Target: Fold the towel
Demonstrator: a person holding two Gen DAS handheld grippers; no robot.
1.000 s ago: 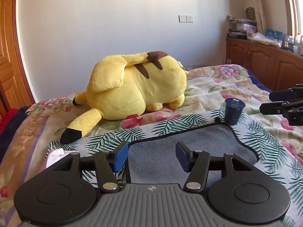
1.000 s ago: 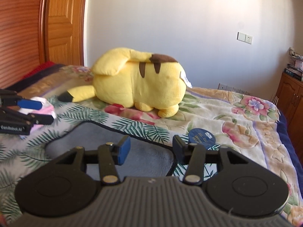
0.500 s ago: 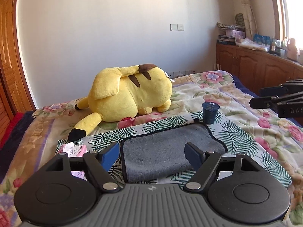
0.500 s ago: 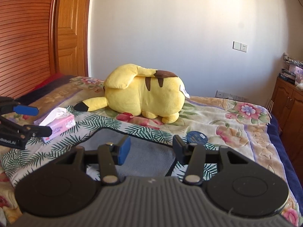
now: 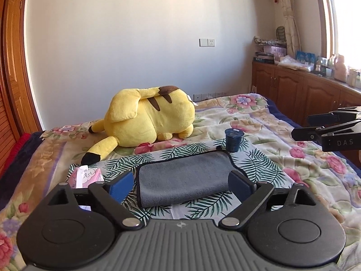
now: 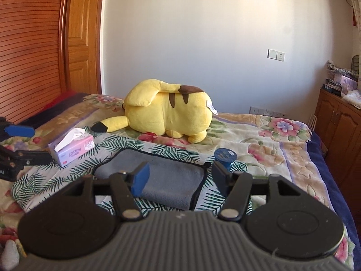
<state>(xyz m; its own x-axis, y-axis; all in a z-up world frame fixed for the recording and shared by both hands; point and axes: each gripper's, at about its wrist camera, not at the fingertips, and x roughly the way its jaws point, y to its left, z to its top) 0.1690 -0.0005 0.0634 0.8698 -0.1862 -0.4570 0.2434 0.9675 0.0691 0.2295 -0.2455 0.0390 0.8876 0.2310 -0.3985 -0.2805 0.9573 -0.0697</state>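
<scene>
A grey towel (image 5: pixel 182 177) with a dark hem lies folded on a palm-leaf cloth (image 5: pixel 255 164) on the bed; it also shows in the right wrist view (image 6: pixel 167 178). My left gripper (image 5: pixel 179 185) is open and empty, held above the towel's near edge. My right gripper (image 6: pixel 180 177) is open and empty, above the towel's near right part. The right gripper's fingers (image 5: pixel 315 131) show at the right edge of the left wrist view. The left gripper's fingers (image 6: pixel 20 131) show at the left edge of the right wrist view.
A yellow plush toy (image 5: pixel 149 122) lies behind the towel. A dark blue cup (image 5: pixel 233 139) stands at the towel's far right corner. A pink tissue box (image 6: pixel 72 146) sits left of the towel. Wooden cabinets (image 5: pixel 304 92) line the right wall; a wooden door (image 6: pixel 83 45) is at left.
Both grippers have pulled back and up from the towel, so more of the bed shows. The left gripper's jaws have opened wider. The towel has not moved.
</scene>
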